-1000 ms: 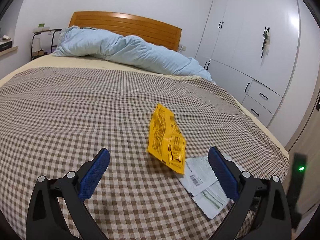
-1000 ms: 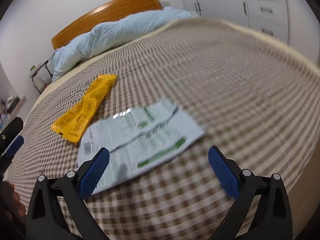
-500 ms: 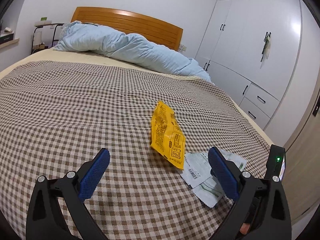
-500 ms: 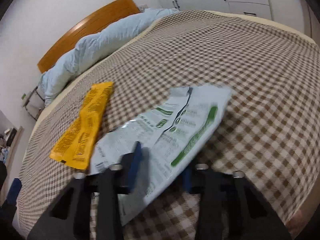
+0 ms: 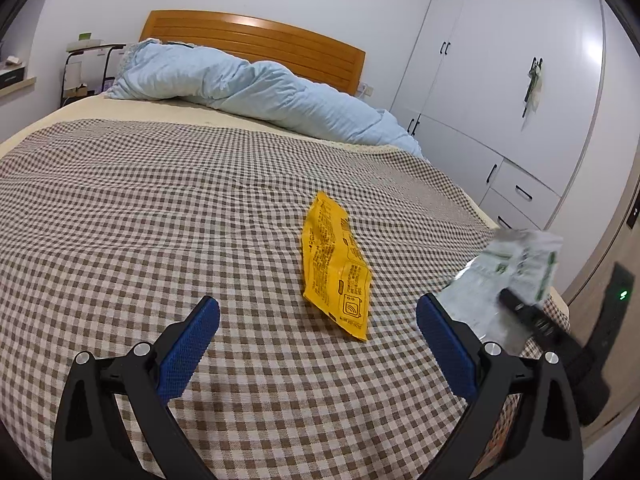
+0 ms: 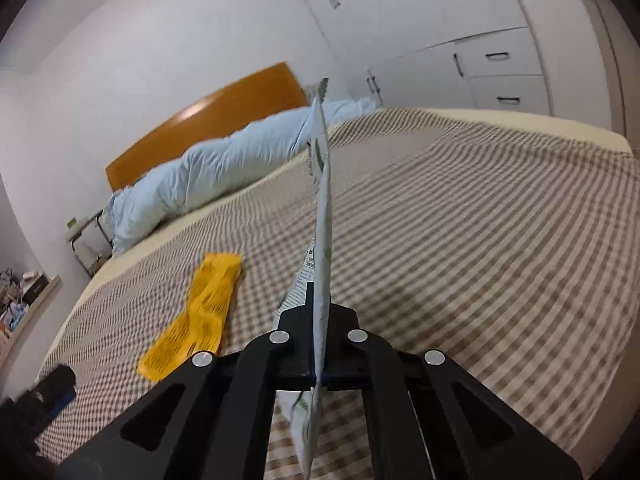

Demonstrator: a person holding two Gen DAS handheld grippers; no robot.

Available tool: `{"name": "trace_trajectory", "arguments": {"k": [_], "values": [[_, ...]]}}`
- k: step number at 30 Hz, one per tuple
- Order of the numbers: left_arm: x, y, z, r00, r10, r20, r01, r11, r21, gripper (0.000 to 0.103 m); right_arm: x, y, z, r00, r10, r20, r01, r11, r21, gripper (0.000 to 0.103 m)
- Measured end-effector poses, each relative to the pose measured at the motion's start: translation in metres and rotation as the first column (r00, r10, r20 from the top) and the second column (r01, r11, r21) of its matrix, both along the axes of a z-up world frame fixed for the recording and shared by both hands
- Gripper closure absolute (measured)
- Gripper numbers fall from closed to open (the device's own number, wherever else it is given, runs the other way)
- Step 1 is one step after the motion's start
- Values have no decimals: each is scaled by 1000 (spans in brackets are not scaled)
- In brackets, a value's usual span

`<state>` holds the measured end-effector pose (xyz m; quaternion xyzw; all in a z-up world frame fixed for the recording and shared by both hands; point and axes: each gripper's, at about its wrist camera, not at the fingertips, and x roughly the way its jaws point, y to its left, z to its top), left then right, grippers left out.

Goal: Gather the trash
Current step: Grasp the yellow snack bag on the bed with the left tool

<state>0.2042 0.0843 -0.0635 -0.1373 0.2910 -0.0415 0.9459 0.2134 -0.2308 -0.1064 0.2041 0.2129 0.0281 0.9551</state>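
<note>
A white and green wrapper (image 6: 322, 200) stands edge-on between the jaws of my right gripper (image 6: 318, 320), which is shut on it and holds it off the bed. In the left wrist view the same wrapper (image 5: 516, 272) hangs lifted at the right, pinched by the right gripper (image 5: 520, 304). A yellow wrapper (image 5: 334, 272) lies flat on the checked bedspread (image 5: 160, 208), and it also shows left of the right gripper as the yellow wrapper (image 6: 196, 312). My left gripper (image 5: 318, 332) is open, low over the bedspread, with the yellow wrapper just ahead of its gap.
A light blue duvet (image 5: 256, 96) is bunched at the head of the bed below a wooden headboard (image 5: 256, 44). White wardrobes (image 5: 512, 80) line the right wall. A small rack (image 5: 86, 64) stands at the far left. The bed's edge (image 5: 556, 296) runs close on the right.
My right gripper closed on the white and green wrapper and raised it off the bedspread, turning it edge-on. The left gripper stayed where it was, open.
</note>
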Motion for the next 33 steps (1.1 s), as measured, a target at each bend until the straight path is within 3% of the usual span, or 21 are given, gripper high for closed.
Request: {"name": "trace_trajectory", "arguments": {"k": [6,12,16,20,24,28,33], "values": [[22,-20,2,999,-24,-42,27,998,57,7,-2,-54,12,997,-64,37,62,997,54,102],[59,-47,4,997,-3,-74,14,989,145,7,-2,-114,21,990,-137,42,127,973,192,102],[87,-59,0,992,-13,-123,32,987,155,7,-8,-133,31,974,-214,73,200,966,166,102],[112,-68,-8,989,-16,-146,42,983,178,8,-10,-149,36,968,-236,87,215,956,201,102],[141,-71,-20,983,-32,-182,62,985,162,8,-4,-159,41,963,-250,101,233,961,148,102],[163,-71,-29,975,5,-220,41,979,201,8,3,-167,35,966,-249,69,237,960,150,102],[185,-60,-40,955,22,-295,25,988,154,9,12,-163,30,968,-248,42,242,964,108,102]]}}
